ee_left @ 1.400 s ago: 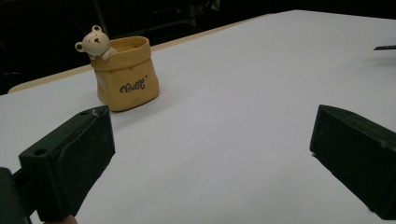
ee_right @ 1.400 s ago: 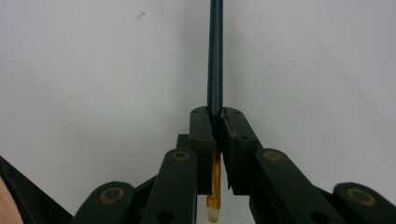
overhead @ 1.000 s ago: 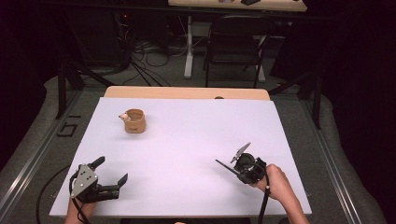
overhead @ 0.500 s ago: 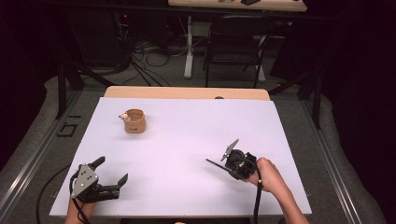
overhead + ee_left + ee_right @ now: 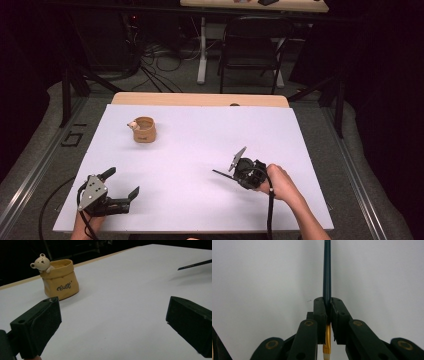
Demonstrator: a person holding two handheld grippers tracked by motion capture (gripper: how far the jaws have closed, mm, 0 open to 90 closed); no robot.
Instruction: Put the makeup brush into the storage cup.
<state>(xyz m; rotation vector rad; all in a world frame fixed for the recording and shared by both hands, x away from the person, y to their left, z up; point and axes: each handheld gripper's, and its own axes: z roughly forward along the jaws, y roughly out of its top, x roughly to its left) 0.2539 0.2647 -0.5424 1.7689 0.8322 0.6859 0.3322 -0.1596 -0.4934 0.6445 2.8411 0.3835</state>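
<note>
Right gripper view: the right gripper (image 5: pixel 328 308) is pinched on a slim dark paintbrush (image 5: pixel 327 270), gold ferrule behind the pads, handle projecting forward over the white table (image 5: pixel 200 130). Left gripper (image 5: pixel 120 189) rests spread wide and empty near the front edge. Bear-decorated sack-shaped holder (image 5: pixel 144 129) stands upright at far left, well apart from both grippers. Step judged in hand: carrying the brush. Next move probably requires travel toward the holder, then tilting the brush to enter its mouth.

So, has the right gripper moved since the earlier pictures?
Yes. In the high view the right gripper, shut on a thin brush, has shifted left, toward the table's middle and nearer the bear pot.
</note>
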